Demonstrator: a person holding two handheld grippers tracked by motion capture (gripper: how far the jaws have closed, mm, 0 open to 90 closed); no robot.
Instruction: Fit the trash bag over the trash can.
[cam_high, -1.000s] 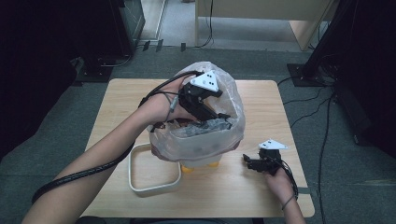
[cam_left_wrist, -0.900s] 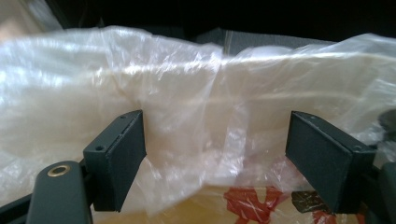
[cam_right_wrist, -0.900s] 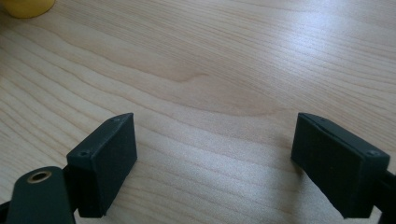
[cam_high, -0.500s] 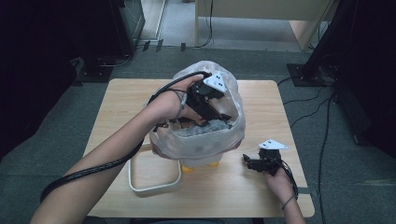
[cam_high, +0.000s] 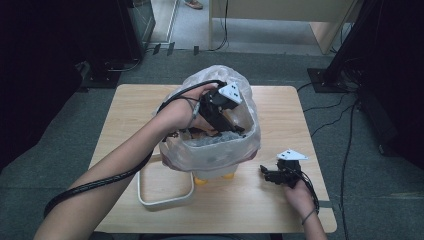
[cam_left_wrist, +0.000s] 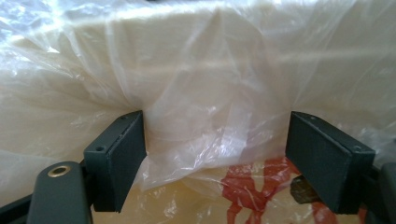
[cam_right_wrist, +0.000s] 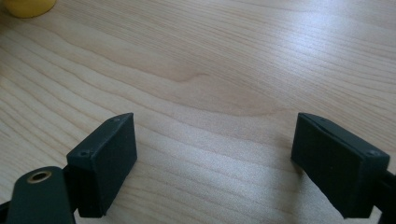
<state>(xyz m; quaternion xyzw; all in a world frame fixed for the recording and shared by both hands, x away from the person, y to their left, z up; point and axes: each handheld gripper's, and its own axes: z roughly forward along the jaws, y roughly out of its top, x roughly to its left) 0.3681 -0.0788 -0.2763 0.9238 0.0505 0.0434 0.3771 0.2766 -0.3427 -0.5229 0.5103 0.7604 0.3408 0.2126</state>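
A clear plastic bag — crumpled, mouth open upward — lines the yellow-footed bin at the table's middle.

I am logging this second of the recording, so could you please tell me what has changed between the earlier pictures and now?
The left gripper has shifted slightly right and deeper over the mouth of the clear plastic bag; its jaws are open against the film, gripping nothing. The right gripper has stayed resting open on the wooden table, and the bag and the white ring-shaped frame beside it lie as before.
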